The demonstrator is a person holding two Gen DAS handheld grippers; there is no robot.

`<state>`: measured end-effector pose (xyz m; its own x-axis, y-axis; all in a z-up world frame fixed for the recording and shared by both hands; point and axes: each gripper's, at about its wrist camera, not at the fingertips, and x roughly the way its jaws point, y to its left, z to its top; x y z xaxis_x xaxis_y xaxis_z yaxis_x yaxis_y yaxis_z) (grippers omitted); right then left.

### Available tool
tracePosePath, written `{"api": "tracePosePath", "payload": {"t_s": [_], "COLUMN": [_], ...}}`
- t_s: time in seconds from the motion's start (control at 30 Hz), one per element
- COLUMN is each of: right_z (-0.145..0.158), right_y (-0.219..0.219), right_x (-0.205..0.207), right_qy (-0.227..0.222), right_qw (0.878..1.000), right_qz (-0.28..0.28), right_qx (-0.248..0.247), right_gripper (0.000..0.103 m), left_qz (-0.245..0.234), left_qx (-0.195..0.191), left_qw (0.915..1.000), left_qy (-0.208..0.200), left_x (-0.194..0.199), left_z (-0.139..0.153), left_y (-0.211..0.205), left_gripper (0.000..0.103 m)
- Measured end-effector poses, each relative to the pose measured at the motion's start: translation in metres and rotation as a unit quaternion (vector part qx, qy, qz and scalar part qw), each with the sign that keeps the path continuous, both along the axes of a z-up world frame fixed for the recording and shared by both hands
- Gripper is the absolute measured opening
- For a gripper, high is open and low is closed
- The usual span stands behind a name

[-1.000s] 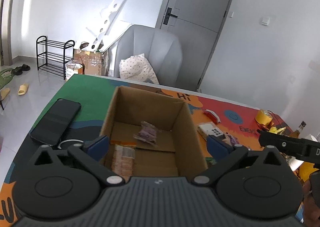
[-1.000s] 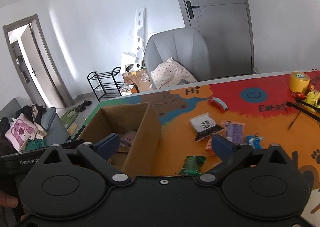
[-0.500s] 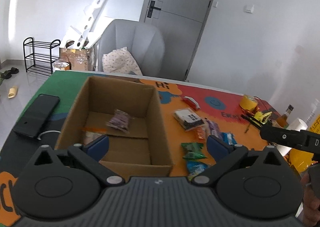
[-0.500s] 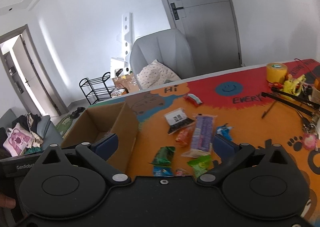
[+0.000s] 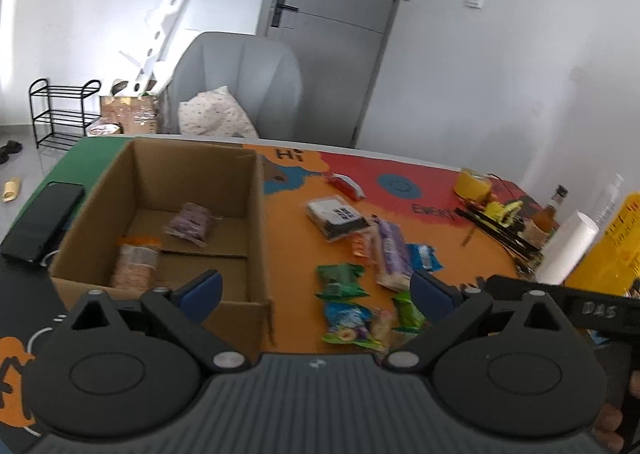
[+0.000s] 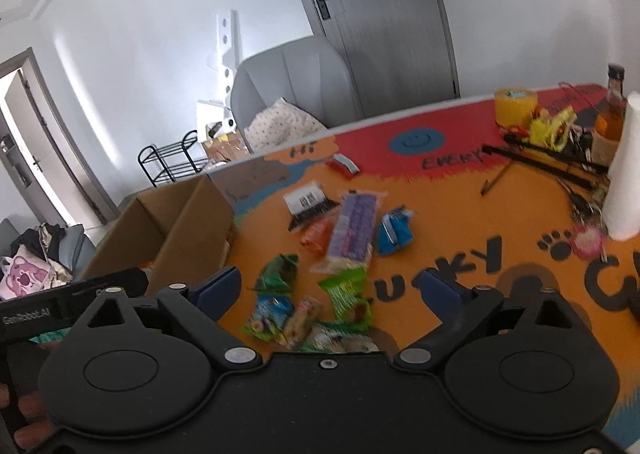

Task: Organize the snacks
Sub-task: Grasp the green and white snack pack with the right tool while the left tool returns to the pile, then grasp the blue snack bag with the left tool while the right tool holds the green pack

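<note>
An open cardboard box (image 5: 256, 213) stands on the left of the colourful mat; it also shows in the right wrist view (image 6: 192, 221). Inside lie a purple packet (image 5: 191, 221) and an orange packet (image 5: 135, 266). Several snack packets lie loose to its right: a long purple one (image 6: 354, 230), a blue one (image 6: 394, 230), a dark green one (image 6: 278, 274), a black-and-white one (image 6: 306, 203) and a red-white one (image 6: 342, 165). My left gripper (image 5: 316, 288) is open and empty, above the box's right wall. My right gripper (image 6: 332, 288) is open and empty over the nearest packets.
A black phone (image 5: 42, 223) lies left of the box. At the right stand a yellow tape roll (image 6: 515, 105), a paper roll (image 6: 624, 173), a bottle (image 6: 610, 109), black sticks (image 6: 548, 163) and keys. A grey chair (image 5: 240, 85) is behind the table.
Both grippers have swung right, from facing the box to facing the loose snacks. Both stayed open and empty.
</note>
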<state>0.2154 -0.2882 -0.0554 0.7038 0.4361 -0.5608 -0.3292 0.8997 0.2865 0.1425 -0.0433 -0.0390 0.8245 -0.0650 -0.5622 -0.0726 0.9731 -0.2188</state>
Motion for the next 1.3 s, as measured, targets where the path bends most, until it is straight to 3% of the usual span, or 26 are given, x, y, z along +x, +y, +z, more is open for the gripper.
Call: {"api": "tracePosePath", "payload": {"t_s": [0.13, 0.27, 0.5, 0.6, 0.73, 1.03, 1.23, 1.3], "right_z": [-0.014, -0.029, -0.054, -0.064, -0.078, -0.076, -0.071, -0.071], "right_y": [-0.004, -0.001, 0.017, 0.025, 0.036, 0.011, -0.002, -0.006], "right_x": [-0.001, -0.001, 0.002, 0.005, 0.011, 0.02, 0.02, 0.02], "right_qy": [0.017, 0.034, 0.05, 0.051, 0.058, 0.053, 0.049, 0.053], "right_qw": [1.0, 0.999, 0.998, 0.997, 0.995, 0.996, 0.994, 0.994], "right_qz": [-0.003, 0.003, 0.022, 0.026, 0.029, -0.007, -0.039, -0.047], "right_qx": [-0.005, -0.012, -0.037, -0.047, -0.074, -0.077, -0.089, -0.084], "right_gripper": [0.092, 0.089, 0.085, 0.085, 0.068, 0.054, 0.054, 0.059], "left_qz": [-0.019, -0.027, -0.03, -0.027, -0.028, -0.036, -0.037, -0.036], "left_qx": [0.0, -0.011, -0.016, -0.018, -0.019, -0.032, -0.034, -0.033], "left_qw": [0.9998, 0.9996, 0.9993, 0.9993, 0.9993, 0.9984, 0.9981, 0.9981], "left_qy": [-0.005, 0.004, 0.017, 0.018, 0.016, 0.031, 0.036, 0.038], "left_x": [0.0, 0.005, 0.016, 0.02, 0.023, 0.034, 0.038, 0.04], "left_z": [-0.003, -0.01, -0.025, -0.028, -0.032, -0.055, -0.072, -0.077], "left_y": [-0.014, -0.023, -0.033, -0.034, -0.036, -0.042, -0.044, -0.045], "left_gripper": [0.089, 0.07, 0.052, 0.05, 0.05, 0.05, 0.05, 0.05]}}
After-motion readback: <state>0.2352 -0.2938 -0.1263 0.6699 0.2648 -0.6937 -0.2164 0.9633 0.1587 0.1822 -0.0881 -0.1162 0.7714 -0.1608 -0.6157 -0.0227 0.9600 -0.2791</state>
